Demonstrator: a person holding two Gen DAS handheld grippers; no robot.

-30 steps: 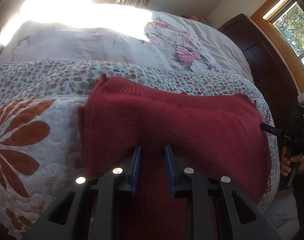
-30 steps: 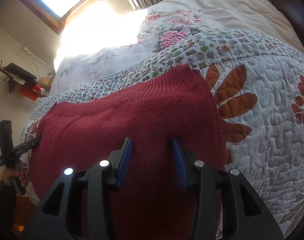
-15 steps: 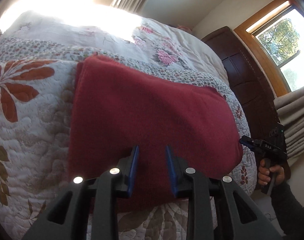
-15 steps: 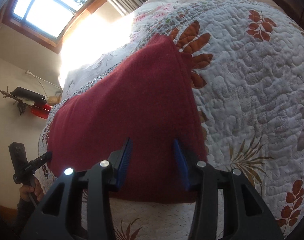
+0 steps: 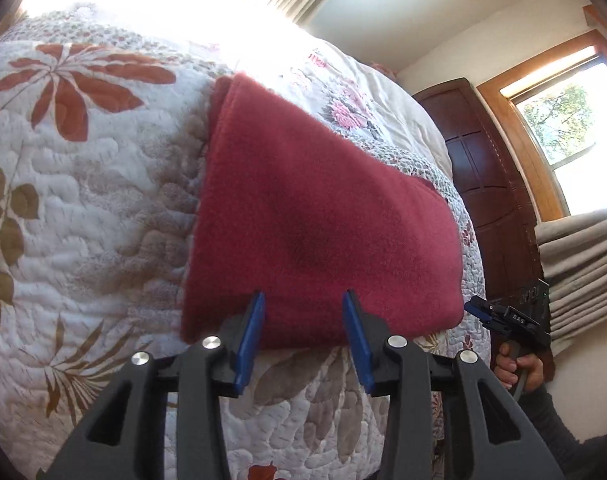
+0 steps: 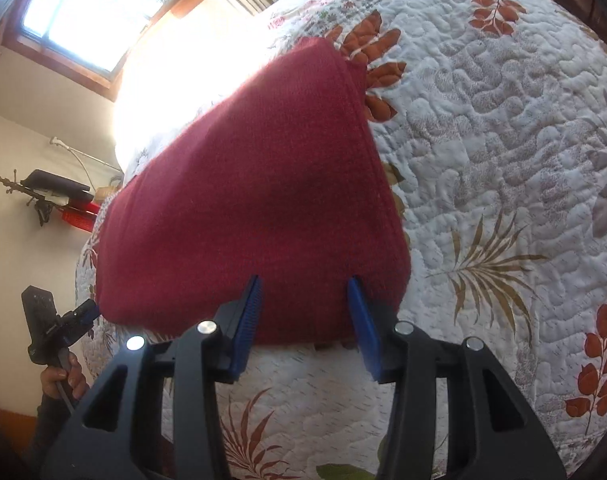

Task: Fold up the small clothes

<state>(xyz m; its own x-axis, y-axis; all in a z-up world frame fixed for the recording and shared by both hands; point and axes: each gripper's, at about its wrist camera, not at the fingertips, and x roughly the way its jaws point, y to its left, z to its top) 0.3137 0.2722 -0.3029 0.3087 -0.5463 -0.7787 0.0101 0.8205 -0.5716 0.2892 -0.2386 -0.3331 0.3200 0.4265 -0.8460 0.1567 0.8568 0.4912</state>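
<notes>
We see our left hand-held gripper [image 5: 303,322] with its blue fingers [image 5: 249,340] spread apart, empty, poised at the near edge of the folded red sweater [image 5: 315,224] on the bed quilt [image 5: 83,208]. Off to its right, our right hand-held gripper [image 5: 479,310] sits beside the sweater's corner, gripped by a hand [image 5: 517,366].

The folded sweater [image 5: 319,224] lies on the quilt [image 5: 83,208], both tongs just before its near edge.

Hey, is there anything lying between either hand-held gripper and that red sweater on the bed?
Nothing visible. Both the left hand-held gripper and the right hand-held gripper are open at the near edge of the red sweater, with only bare quilt around it.
</notes>
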